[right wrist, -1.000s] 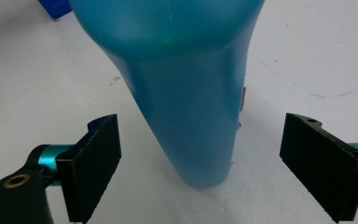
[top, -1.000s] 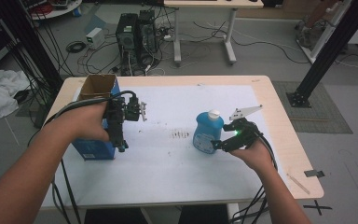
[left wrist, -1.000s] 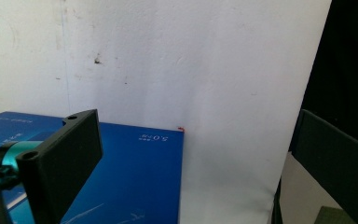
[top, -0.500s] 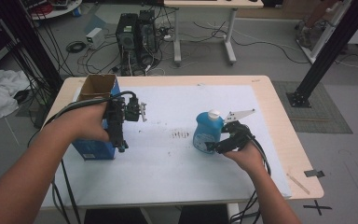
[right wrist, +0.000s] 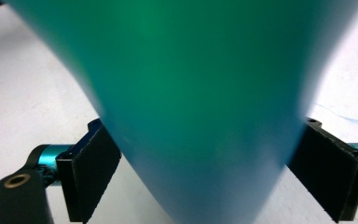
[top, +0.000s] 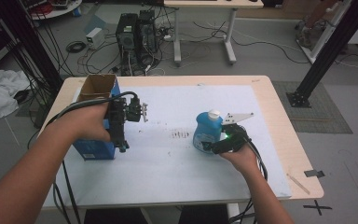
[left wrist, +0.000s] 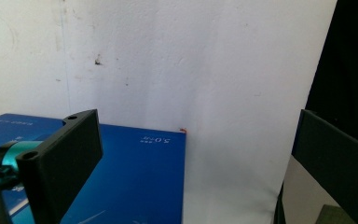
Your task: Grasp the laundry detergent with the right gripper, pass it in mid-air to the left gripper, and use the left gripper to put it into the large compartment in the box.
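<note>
A blue bottle [top: 204, 134] with a white cap stands upright on the white mat [top: 177, 163], right of centre. My right gripper [top: 210, 145] is at its lower right side and is open. In the right gripper view the bottle [right wrist: 191, 84] sits between the two black pads [right wrist: 93, 172], which flank it closely. My left gripper [top: 121, 143] hangs open over the right edge of a tall blue box [top: 92, 150] with an open cardboard top. In the left gripper view the open gripper [left wrist: 196, 140] looks down on the box face [left wrist: 135, 182] and the mat.
The wooden table [top: 279, 116] shows around the mat, with its edges close on all sides. A dark smudge [top: 181, 135] marks the mat's middle. Computer towers [top: 137, 30], cables and a desk stand on the floor beyond the far edge.
My right gripper has slid left towards the bottle, so its jaws now sit on either side of it. The left gripper and the box have stayed put.
</note>
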Demonstrator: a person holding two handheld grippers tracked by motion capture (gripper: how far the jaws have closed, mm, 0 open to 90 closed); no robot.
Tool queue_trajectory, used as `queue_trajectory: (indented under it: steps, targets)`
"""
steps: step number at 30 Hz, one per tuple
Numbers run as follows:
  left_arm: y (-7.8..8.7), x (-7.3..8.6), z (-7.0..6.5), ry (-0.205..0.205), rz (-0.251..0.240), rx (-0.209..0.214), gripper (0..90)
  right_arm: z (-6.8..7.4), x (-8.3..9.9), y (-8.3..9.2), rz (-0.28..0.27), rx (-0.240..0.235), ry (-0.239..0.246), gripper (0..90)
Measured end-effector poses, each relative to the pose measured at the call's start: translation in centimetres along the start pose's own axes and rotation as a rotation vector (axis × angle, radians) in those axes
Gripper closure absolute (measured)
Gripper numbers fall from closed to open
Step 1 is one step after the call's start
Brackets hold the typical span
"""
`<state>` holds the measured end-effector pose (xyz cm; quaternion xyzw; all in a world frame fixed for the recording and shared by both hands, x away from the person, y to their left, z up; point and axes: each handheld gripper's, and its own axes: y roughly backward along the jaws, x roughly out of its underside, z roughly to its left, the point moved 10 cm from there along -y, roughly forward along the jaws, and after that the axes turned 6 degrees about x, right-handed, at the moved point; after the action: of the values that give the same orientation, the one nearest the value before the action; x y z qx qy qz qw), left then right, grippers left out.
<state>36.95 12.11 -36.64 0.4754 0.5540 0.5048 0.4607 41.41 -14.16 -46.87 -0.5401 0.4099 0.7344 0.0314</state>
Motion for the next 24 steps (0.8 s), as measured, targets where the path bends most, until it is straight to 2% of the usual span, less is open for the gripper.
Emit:
queue_trajectory:
  steps: [5,10,11,24]
  targets:
    - [0.07,-0.08,0.12,-0.007,0.006,-0.003,1.7,-0.12,-0.34,-0.26,-0.038,0.013,0.000,11.9]
    - [0.01,-0.15,0.14,-0.005,0.002,-0.005,1.7,-0.08,-0.53,-0.36,-0.057,0.011,-0.004,19.4]
    - [0.02,-0.15,0.14,-0.004,0.000,-0.005,1.7,-0.06,-0.57,-0.34,-0.063,0.004,-0.012,23.7]
    - [0.13,-0.11,0.23,-0.004,0.002,-0.009,1.7,-0.34,-0.58,-0.35,-0.071,0.017,-0.012,28.0]
